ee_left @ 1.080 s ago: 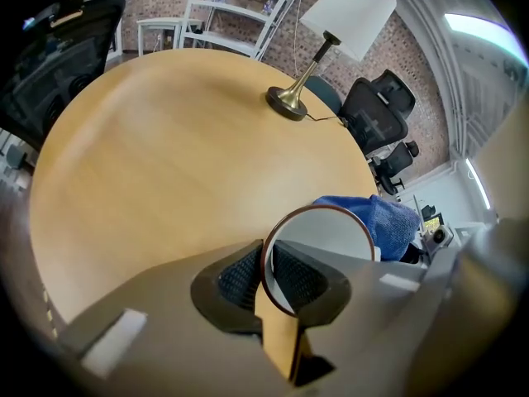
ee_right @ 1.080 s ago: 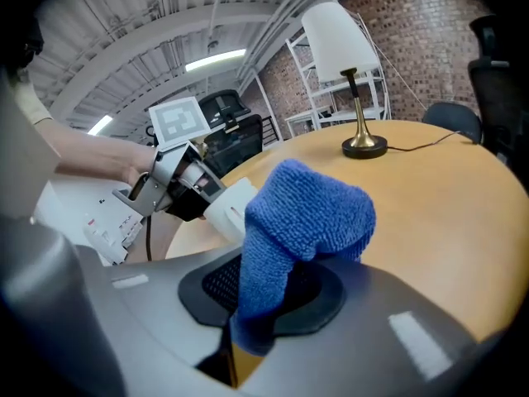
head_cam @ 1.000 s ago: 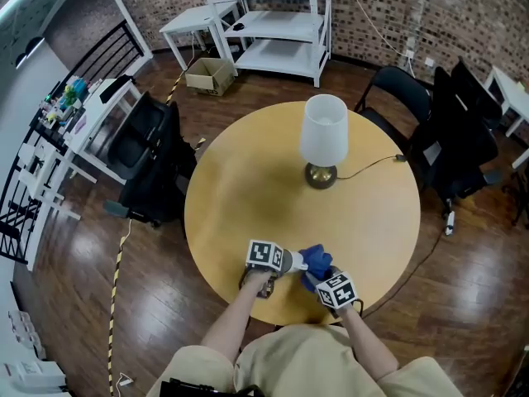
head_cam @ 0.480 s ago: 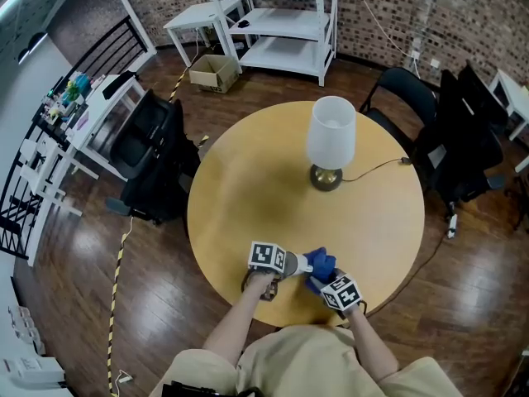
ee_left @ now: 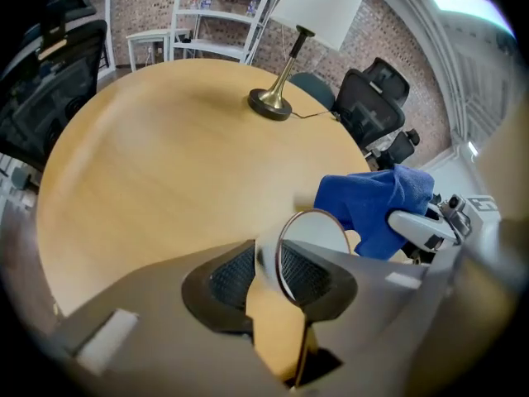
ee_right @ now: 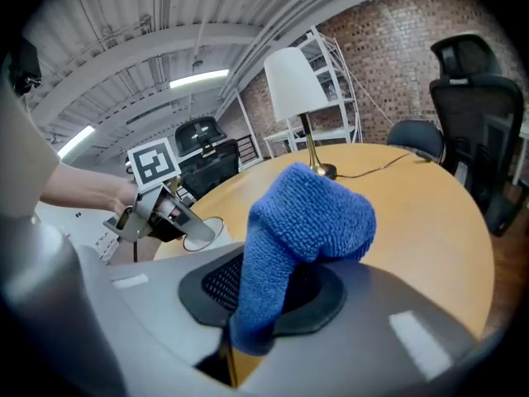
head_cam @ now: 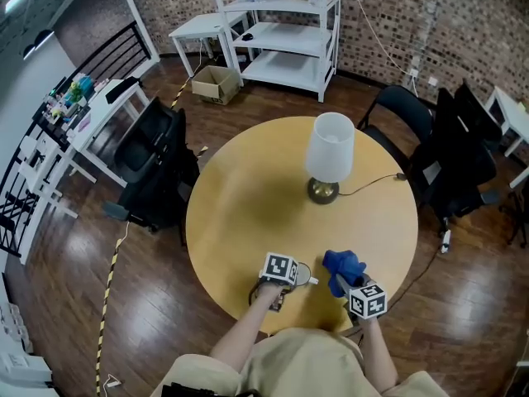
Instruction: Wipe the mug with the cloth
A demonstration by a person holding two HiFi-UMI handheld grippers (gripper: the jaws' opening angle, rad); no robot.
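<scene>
**No legible writing**

No word, number or brand can be read anywhere. The only printed signs are black-and-white square patterns on the left cube [head_cam: 280, 268] and right cube [head_cam: 368, 299]. Items on the shelf [head_cam: 285, 35] are too small to read.

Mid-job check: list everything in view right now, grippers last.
table: one, yellow, round, centre.
lamp: one, white shade, brass base, table's far side.
mug: one, see-through-looking, table's near edge.
cloth: one, blue, right of mug, apart from it.
chairs: at least three, black, around table.
shelf unit: one, white, by brick wall.
cardboard box: one, brown, floor beside shelf unit.
left gripper: one, grey, jaws just been opening, mug's wall between them.
right gripper: one, grey, shut on cloth.
</scene>
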